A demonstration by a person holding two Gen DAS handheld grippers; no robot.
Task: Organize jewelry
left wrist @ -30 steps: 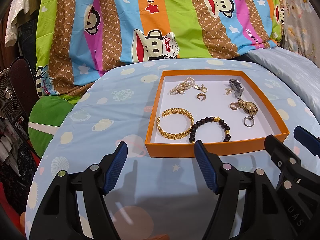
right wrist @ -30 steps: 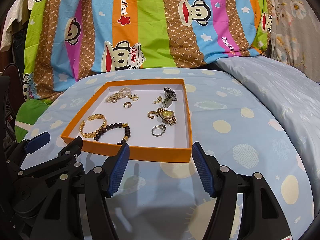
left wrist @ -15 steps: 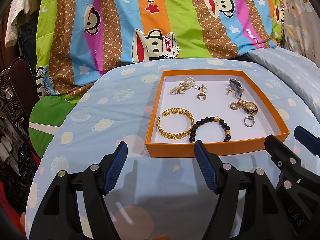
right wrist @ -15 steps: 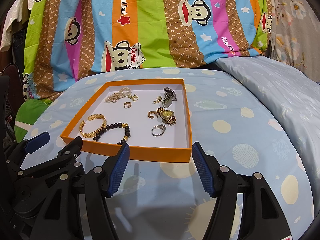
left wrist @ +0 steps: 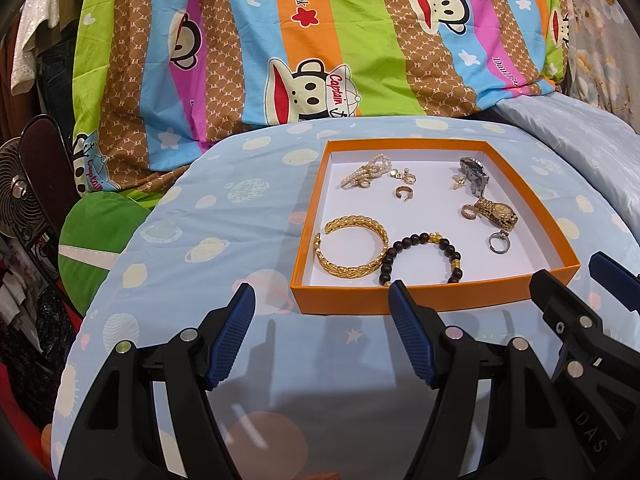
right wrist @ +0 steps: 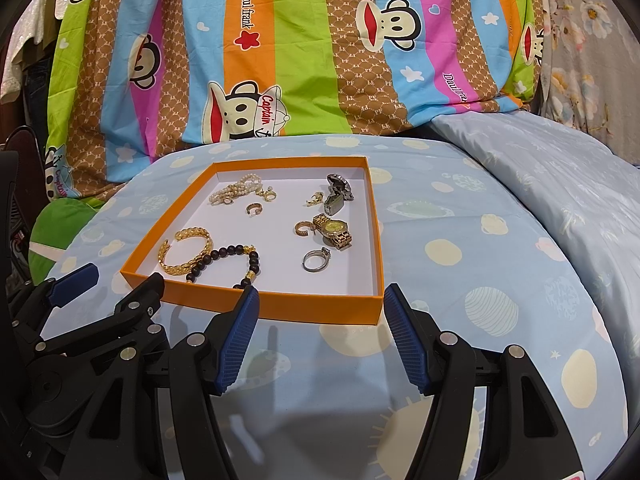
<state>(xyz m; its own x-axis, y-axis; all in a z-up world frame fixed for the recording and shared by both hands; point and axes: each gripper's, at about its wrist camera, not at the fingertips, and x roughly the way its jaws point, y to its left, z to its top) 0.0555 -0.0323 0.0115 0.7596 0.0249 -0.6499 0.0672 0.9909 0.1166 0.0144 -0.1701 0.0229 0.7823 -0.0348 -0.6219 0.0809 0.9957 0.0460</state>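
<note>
The left claw point(left wrist: 320, 336) hung with jaws apart, gripping nothing; the right claw point(right wrist: 322, 332) likewise (both short of the tray's near wall). Ahead, the orange tray point(right wrist: 280, 304) sat on the blue sheet point(right wrist: 460, 280). Inside lay a gold bangle point(left wrist: 352, 252) beside a dark bead bracelet point(left wrist: 420, 256), a gold watch point(right wrist: 334, 232), a silver ring point(right wrist: 316, 260) and pearls point(left wrist: 366, 174).
</note>
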